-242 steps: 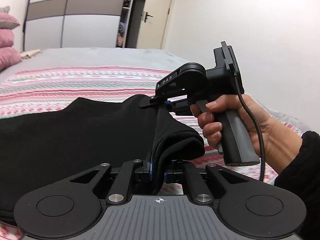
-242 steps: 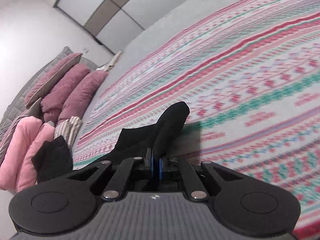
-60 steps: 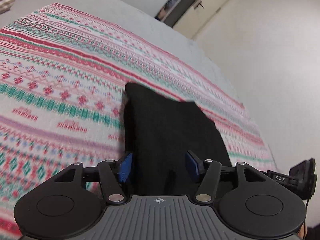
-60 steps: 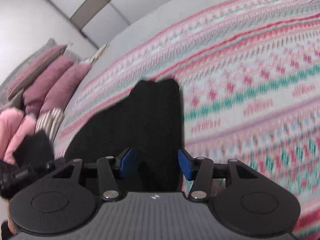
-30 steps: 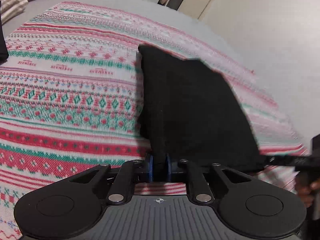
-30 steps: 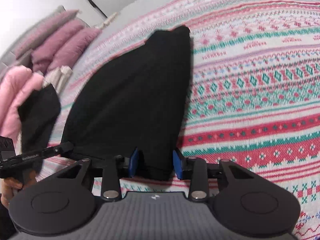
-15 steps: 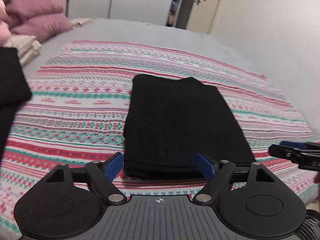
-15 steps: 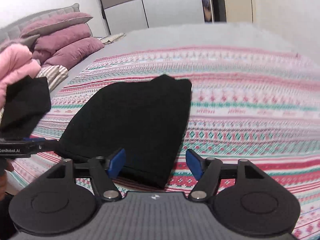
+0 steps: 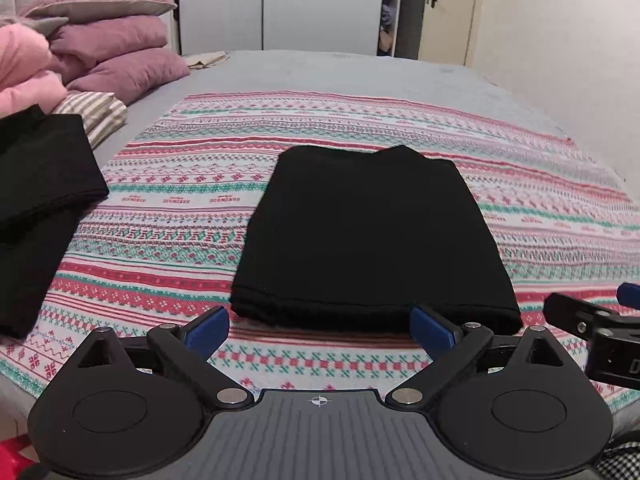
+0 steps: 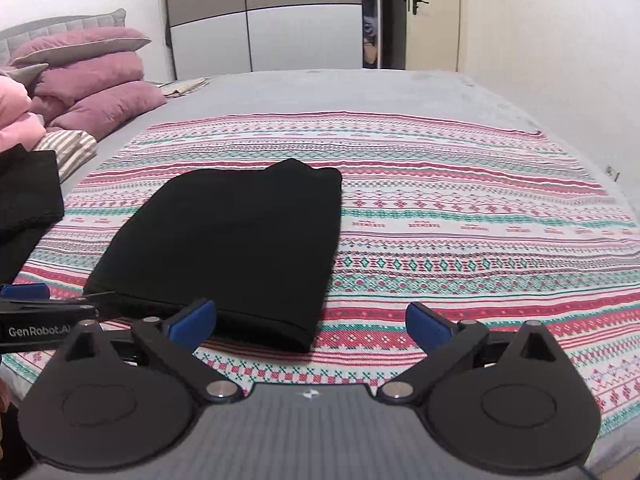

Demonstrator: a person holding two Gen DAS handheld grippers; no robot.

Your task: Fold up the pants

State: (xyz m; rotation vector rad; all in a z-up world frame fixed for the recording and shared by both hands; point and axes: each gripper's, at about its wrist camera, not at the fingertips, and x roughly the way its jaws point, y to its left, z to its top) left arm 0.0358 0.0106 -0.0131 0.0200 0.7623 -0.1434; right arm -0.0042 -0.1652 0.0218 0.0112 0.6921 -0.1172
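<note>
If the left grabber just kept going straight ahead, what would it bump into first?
Probably the folded black pants. The left gripper is open, and their near edge lies right ahead between its fingers on the patterned blanket. Its height above the bed is unclear, so it might skim over them.

A bedroom with pale cream walls (image 10: 540, 40). A wide bed (image 10: 340, 92) in a grey sheet fills the view, a patterned blanket (image 10: 460, 208) of red, green and white bands spread across its near part. At the left, purple pillows (image 9: 120, 36) are stacked against a grey padded headboard (image 10: 52, 24) — a pink quilt (image 9: 24, 68) and a striped cloth (image 9: 96, 110) lie beside them. Behind the bed stands a wardrobe (image 9: 280, 4) with white and taupe panels; right of it, a dark gap, then a cream door (image 9: 448, 8) with 1 lever handle.
</note>
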